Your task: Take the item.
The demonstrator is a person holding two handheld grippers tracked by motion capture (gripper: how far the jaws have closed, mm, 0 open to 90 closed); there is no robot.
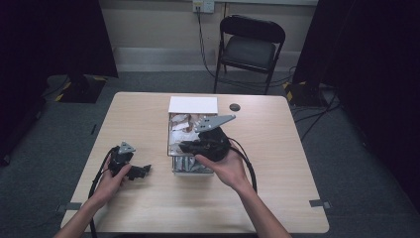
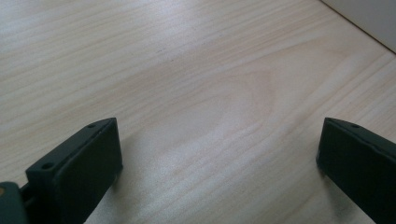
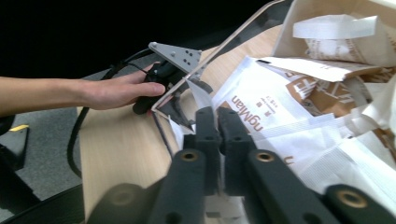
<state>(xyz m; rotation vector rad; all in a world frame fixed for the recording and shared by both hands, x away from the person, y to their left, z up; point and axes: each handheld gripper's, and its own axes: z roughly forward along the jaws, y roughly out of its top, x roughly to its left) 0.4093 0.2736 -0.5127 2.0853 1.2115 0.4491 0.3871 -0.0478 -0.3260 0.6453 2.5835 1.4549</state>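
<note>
A clear box (image 1: 170,141) in the middle of the table holds several white and brown paper packets (image 3: 280,112). My right gripper (image 1: 184,147) reaches into the box from the right. Its jaws (image 3: 217,119) are shut, and a white corner of a packet (image 3: 200,94) sticks up at their tips. My left gripper (image 1: 141,171) rests on the bare wood left of the box, jaws open (image 2: 219,154) with nothing between them. In the right gripper view the left hand (image 3: 116,91) and its grey plate (image 3: 176,56) lie beyond the box's clear wall (image 3: 233,35).
A white panel (image 1: 193,104) stands at the box's far end. A small black round thing (image 1: 235,107) lies on the table behind the box. A black folding chair (image 1: 251,47) stands beyond the table. Cables trail from both grippers toward the front edge.
</note>
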